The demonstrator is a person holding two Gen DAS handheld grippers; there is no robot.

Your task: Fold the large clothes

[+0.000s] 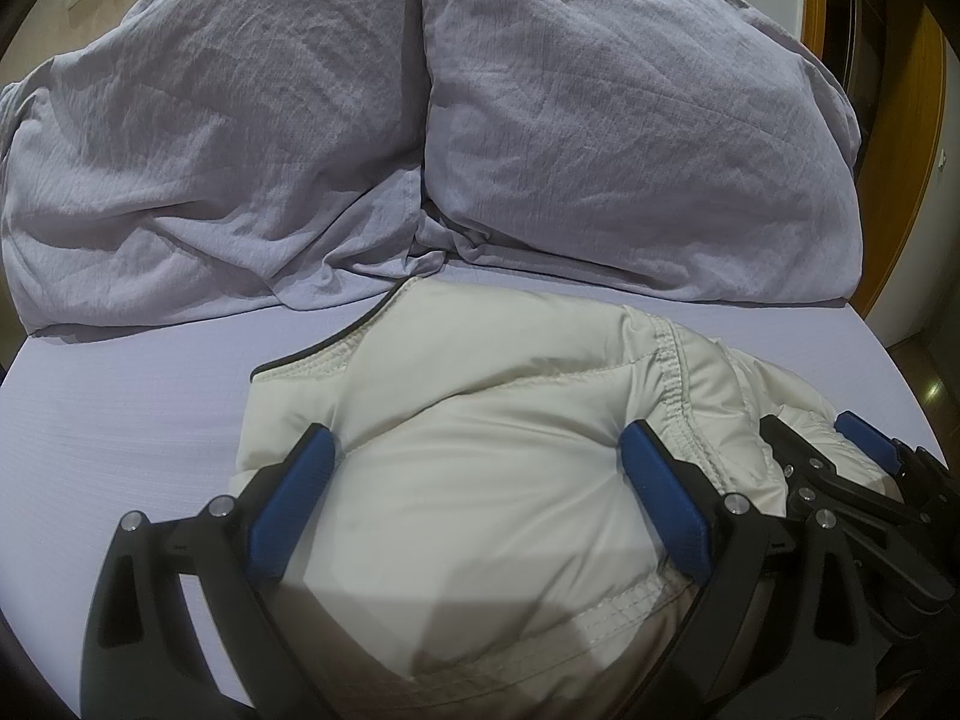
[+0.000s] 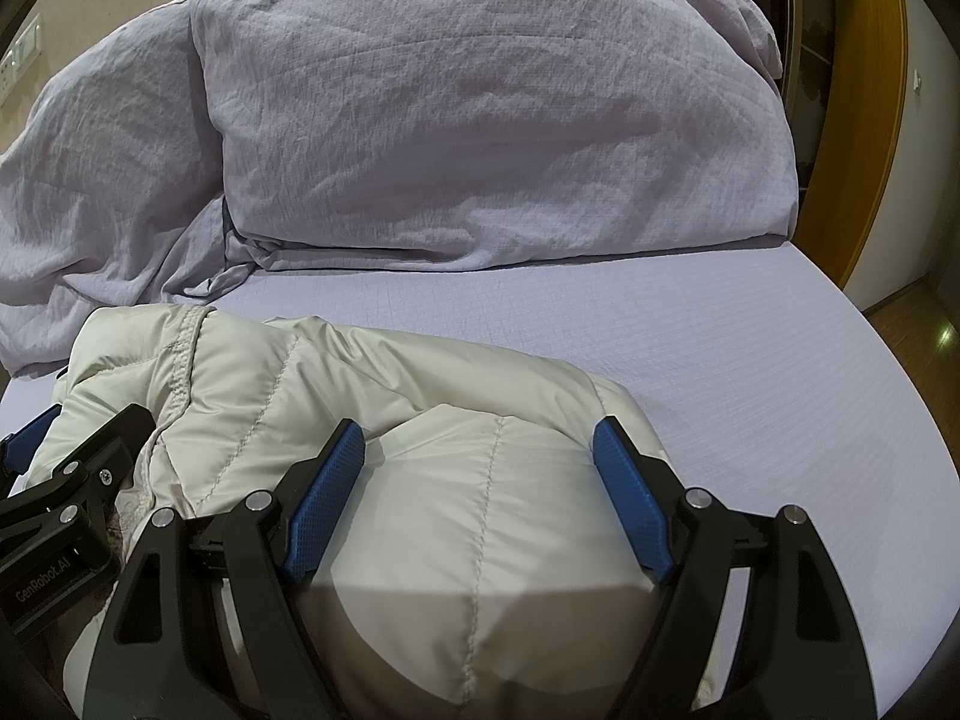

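A cream puffy jacket (image 1: 498,456) lies bunched on the lilac bed sheet (image 1: 120,420). My left gripper (image 1: 480,450) is open, its blue pads pressed down either side of a bulge of the jacket. My right gripper (image 2: 480,450) is also open, its pads astride the jacket's right part (image 2: 480,510). The two grippers sit side by side: the right one shows at the right edge of the left wrist view (image 1: 840,468), the left one at the left edge of the right wrist view (image 2: 66,468).
Two large lilac pillows (image 1: 210,138) (image 1: 630,120) stand at the head of the bed behind the jacket. The bed's right edge (image 2: 888,390) drops to a wooden floor, with a wooden door frame (image 2: 864,120) beyond.
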